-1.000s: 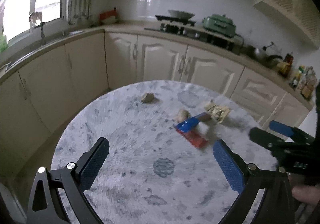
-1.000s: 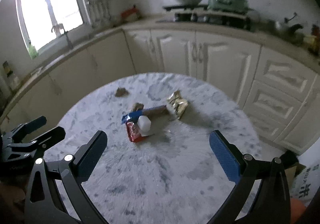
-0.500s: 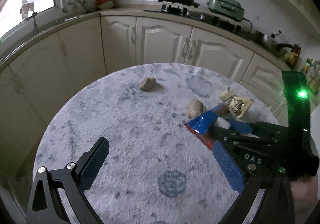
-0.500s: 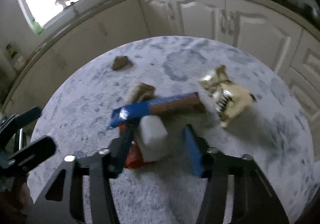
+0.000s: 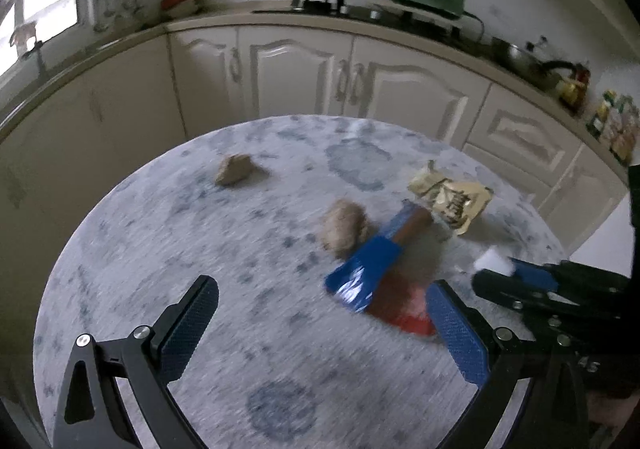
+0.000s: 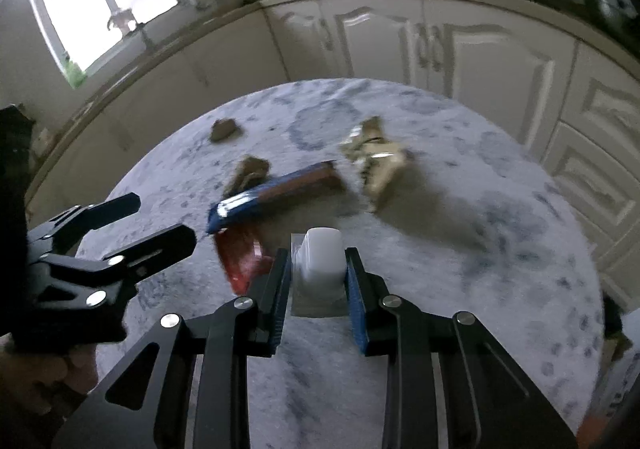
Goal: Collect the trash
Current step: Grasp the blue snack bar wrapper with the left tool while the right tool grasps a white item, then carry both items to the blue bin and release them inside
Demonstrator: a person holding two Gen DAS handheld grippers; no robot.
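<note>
two black skeletal gripper frames with silver screws, blue textured pads, white lettering on one

**Colours on the round table**

The table is covered in pale grey mottled with blue blotches. A blue wrapper, a red wrapper, a gold packet and a white cup are seen. Blue-padded black grippers are shown.

Legible text: only "4S" (partial, white) on black body of right gripper, left wrist view. Dark print on crumpled gold-cream foil wrapper: blurred, unreadable. Other wrappers: no legible print.
</note>
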